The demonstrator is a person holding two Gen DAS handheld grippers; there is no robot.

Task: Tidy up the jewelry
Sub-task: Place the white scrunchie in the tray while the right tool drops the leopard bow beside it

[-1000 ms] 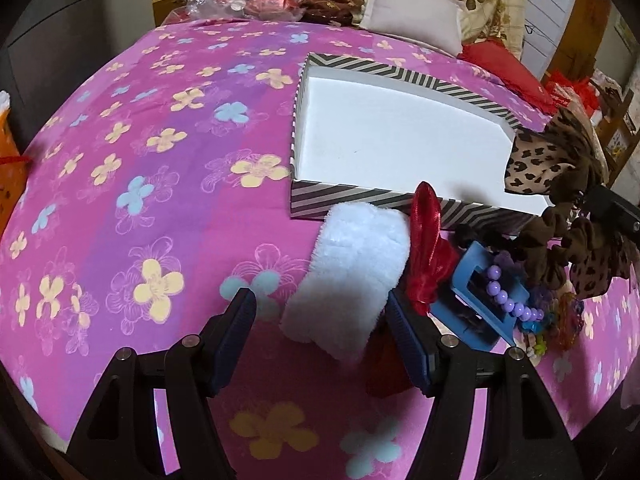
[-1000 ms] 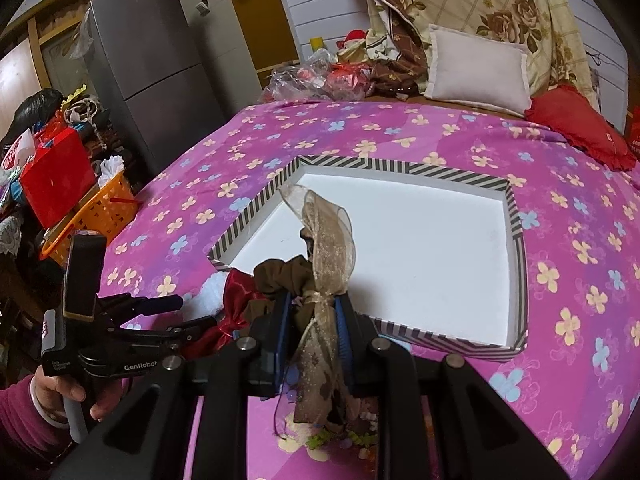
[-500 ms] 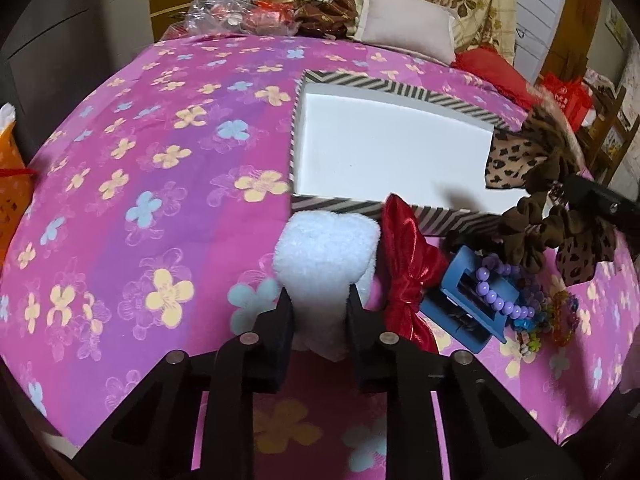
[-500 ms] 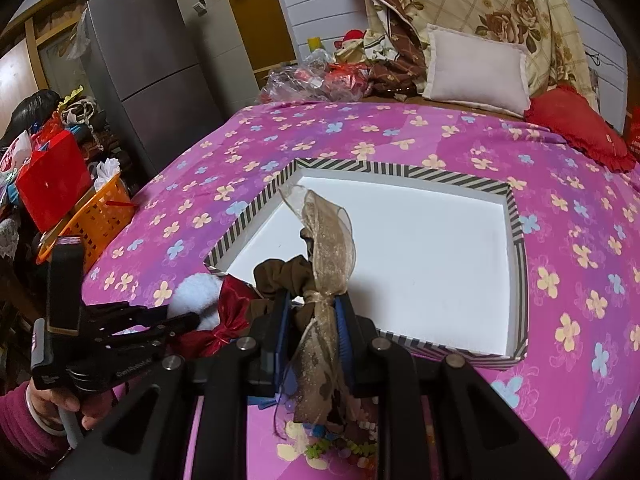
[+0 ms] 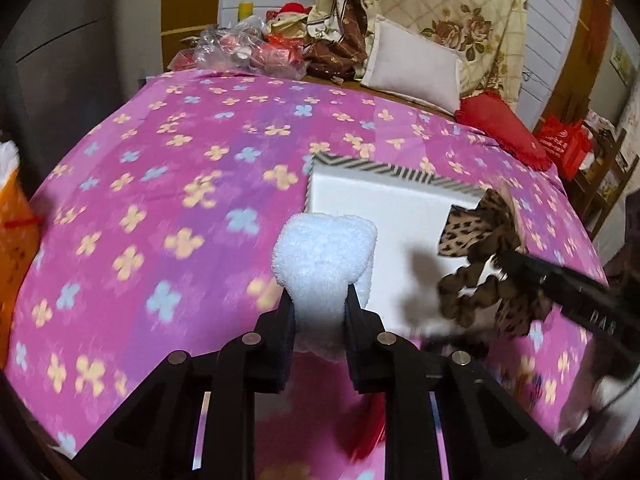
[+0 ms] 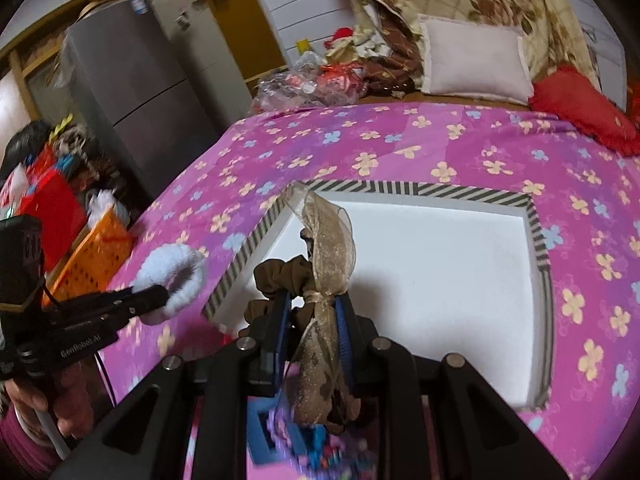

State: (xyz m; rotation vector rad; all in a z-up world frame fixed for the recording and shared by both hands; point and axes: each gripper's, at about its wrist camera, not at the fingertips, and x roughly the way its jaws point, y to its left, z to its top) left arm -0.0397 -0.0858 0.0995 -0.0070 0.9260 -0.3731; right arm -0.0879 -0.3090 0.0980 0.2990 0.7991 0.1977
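My left gripper is shut on a white fluffy scrunchie and holds it up above the pink flowered bedspread, just in front of the near left corner of the box. The box is a shallow white one with a black-and-white striped rim and nothing inside. The right wrist view shows the same scrunchie in the left gripper, left of the box. My right gripper is shut on a brown scrunchie with a gold and leopard-print ribbon, over the box's near edge.
Below my right gripper a blue hair clip and beads lie blurred on the bedspread. A red bow shows under my left gripper. An orange basket and a grey fridge stand left of the bed. Pillows line its far end.
My left gripper closed on the white scrunchie and lifted it off the bedspread toward the box. The right gripper shifted sideways over the box edge with its scrunchie still held.
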